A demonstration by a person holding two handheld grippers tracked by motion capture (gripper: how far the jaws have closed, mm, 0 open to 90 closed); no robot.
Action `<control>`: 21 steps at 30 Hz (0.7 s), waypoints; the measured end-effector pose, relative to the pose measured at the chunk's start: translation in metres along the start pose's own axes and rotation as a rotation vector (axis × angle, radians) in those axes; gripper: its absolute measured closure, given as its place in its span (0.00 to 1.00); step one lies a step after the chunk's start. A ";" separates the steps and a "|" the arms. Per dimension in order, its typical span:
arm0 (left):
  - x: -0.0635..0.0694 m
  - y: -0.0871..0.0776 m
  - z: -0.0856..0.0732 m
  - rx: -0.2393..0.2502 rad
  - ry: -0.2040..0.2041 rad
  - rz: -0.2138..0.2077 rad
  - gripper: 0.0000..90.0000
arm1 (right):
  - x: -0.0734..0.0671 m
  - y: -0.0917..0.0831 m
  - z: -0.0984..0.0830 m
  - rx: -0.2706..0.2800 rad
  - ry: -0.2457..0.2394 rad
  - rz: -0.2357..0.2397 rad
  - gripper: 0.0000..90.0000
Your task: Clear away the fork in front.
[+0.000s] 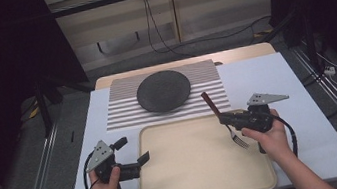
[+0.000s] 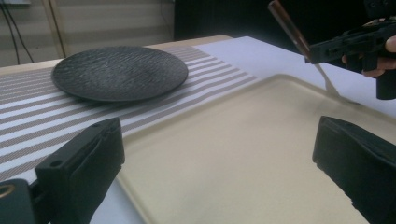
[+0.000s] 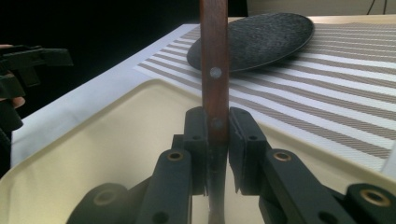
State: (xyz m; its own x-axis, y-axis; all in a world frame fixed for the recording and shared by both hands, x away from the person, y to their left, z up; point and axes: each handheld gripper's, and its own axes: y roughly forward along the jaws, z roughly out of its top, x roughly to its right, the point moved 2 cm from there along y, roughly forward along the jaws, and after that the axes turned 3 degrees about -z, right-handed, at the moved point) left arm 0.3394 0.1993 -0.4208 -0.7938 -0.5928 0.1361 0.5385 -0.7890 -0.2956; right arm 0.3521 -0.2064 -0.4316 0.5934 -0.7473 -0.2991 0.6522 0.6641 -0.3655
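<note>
Wooden-handled fork (image 1: 222, 116) sits clamped in my right hand-held gripper (image 1: 233, 118), tines just over the beige tray (image 1: 204, 180). My left hand-held gripper (image 1: 132, 155) gapes empty at the tray's left edge. With such a narrow hold, I judge the fork could pivot and slip.

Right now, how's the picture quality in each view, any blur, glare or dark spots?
High view: evenly lit table, surroundings fall to black, slightly soft. Left gripper view: the near jaws are blurred, the black plate fairly sharp, a pale sheen on the tray. Right gripper view: the fork handle close up and soft, the left background very dark.
</note>
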 end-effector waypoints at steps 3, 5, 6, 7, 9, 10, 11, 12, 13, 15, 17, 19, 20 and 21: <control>0.006 0.005 0.004 -0.007 0.004 -0.006 0.02 | -0.007 0.002 -0.001 0.012 -0.011 0.019 0.87; 0.009 0.008 0.006 -0.013 0.007 -0.016 0.02 | -0.012 0.004 -0.002 0.021 -0.011 0.030 0.87; 0.011 0.010 0.007 -0.011 0.006 -0.022 0.02 | -0.014 0.005 -0.002 0.019 -0.016 0.036 0.87; 0.013 0.012 0.009 -0.011 0.006 -0.024 0.02 | -0.016 0.005 -0.002 0.022 -0.024 0.034 0.87; 0.017 0.016 0.011 -0.014 0.005 -0.034 0.02 | -0.020 0.007 -0.002 0.021 -0.026 0.048 0.87; 0.018 0.019 0.012 -0.016 0.006 -0.036 0.02 | -0.022 0.007 -0.002 0.022 -0.031 0.048 0.87; 0.020 0.021 0.013 -0.019 -0.002 -0.042 0.02 | -0.023 0.008 -0.003 0.019 -0.034 0.055 0.87; 0.021 0.023 0.014 -0.020 -0.003 -0.046 0.02 | -0.024 0.009 -0.003 0.021 -0.034 0.057 0.87; 0.023 0.026 0.014 -0.022 -0.009 -0.046 0.02 | -0.025 0.010 -0.004 0.022 -0.036 0.056 0.87; 0.025 0.032 0.016 -0.029 -0.006 -0.051 0.02 | -0.026 0.012 -0.005 0.016 -0.036 0.062 0.87; 0.027 0.038 0.017 -0.034 -0.006 -0.051 0.03 | -0.028 0.014 -0.006 0.010 -0.041 0.064 0.87; 0.028 0.043 0.020 -0.032 -0.014 -0.054 0.03 | -0.030 0.016 -0.007 0.011 -0.047 0.065 0.87; 0.029 0.046 0.021 -0.030 -0.019 -0.055 0.03 | -0.031 0.017 -0.008 0.009 -0.047 0.065 0.87; 0.030 0.048 0.023 -0.029 -0.026 -0.060 0.03 | -0.032 0.017 -0.008 0.013 -0.049 0.064 0.87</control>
State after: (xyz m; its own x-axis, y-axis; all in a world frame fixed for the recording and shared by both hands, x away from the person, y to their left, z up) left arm 0.3481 0.1401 -0.4095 -0.8165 -0.5488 0.1791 0.4815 -0.8185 -0.3133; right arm 0.3406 -0.1710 -0.4354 0.6563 -0.7012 -0.2784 0.6176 0.7113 -0.3356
